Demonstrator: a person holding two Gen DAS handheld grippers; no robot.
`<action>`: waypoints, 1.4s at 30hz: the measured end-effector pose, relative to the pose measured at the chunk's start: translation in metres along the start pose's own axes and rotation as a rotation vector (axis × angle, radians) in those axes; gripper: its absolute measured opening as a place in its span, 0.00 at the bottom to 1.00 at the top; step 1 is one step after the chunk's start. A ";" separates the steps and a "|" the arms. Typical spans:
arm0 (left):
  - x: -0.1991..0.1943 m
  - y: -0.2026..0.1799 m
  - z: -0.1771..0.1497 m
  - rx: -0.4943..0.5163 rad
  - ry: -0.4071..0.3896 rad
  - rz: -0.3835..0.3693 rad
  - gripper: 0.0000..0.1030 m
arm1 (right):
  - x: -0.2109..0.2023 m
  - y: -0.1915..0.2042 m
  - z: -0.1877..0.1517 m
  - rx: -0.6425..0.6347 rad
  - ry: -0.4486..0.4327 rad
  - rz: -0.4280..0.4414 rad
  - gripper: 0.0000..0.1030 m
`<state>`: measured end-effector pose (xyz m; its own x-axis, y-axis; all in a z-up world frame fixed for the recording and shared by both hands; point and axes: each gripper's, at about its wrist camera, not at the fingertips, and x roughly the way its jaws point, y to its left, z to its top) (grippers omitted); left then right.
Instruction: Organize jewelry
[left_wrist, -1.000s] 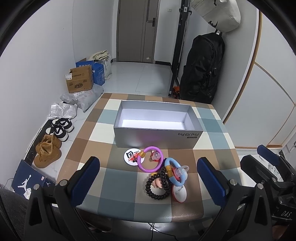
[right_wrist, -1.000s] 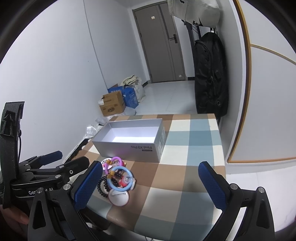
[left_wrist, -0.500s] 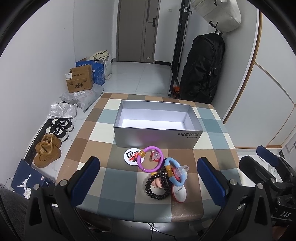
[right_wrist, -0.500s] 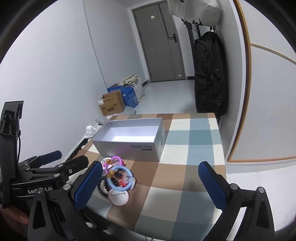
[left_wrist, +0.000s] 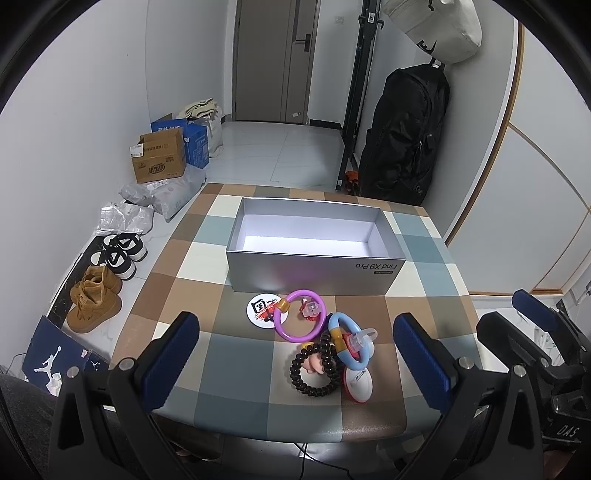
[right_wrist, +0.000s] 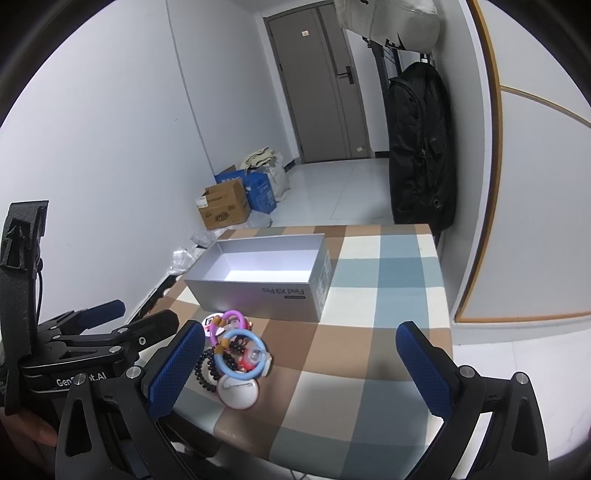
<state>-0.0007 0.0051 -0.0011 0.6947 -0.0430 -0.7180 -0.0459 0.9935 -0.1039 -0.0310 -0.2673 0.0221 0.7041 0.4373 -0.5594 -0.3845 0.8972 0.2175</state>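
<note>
An empty grey box (left_wrist: 314, 273) (right_wrist: 258, 291) stands in the middle of the checked table. In front of it lies a small heap of jewelry: a purple ring bracelet (left_wrist: 299, 319) (right_wrist: 234, 317), a light blue ring bracelet (left_wrist: 345, 345) (right_wrist: 240, 354), a dark bead bracelet (left_wrist: 314, 371) (right_wrist: 205, 369) and two round white badges (left_wrist: 262, 310) (left_wrist: 358, 382) (right_wrist: 238, 391). My left gripper (left_wrist: 295, 354) hangs open just before the heap, nothing between its fingers. My right gripper (right_wrist: 301, 363) is open too, to the right of the heap.
The table's near edge (left_wrist: 258, 432) lies just under the grippers. Cardboard boxes (left_wrist: 159, 158), bags and shoes (left_wrist: 94, 302) sit on the floor at left. A black garment bag (left_wrist: 402, 136) hangs by the right wall. The left gripper's body (right_wrist: 92, 350) shows in the right wrist view.
</note>
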 end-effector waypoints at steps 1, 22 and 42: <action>0.000 0.000 0.000 -0.001 0.001 -0.001 0.99 | 0.000 0.001 0.000 -0.002 0.001 0.000 1.00; 0.017 0.042 0.011 -0.170 0.116 -0.149 0.99 | 0.026 0.007 -0.007 0.029 0.135 0.066 1.00; 0.049 0.086 0.006 -0.293 0.260 -0.179 0.99 | 0.099 0.054 -0.048 -0.113 0.450 0.154 0.59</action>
<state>0.0337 0.0894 -0.0410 0.5080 -0.2739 -0.8166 -0.1695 0.8978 -0.4065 -0.0107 -0.1790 -0.0600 0.3158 0.4716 -0.8234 -0.5437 0.8011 0.2503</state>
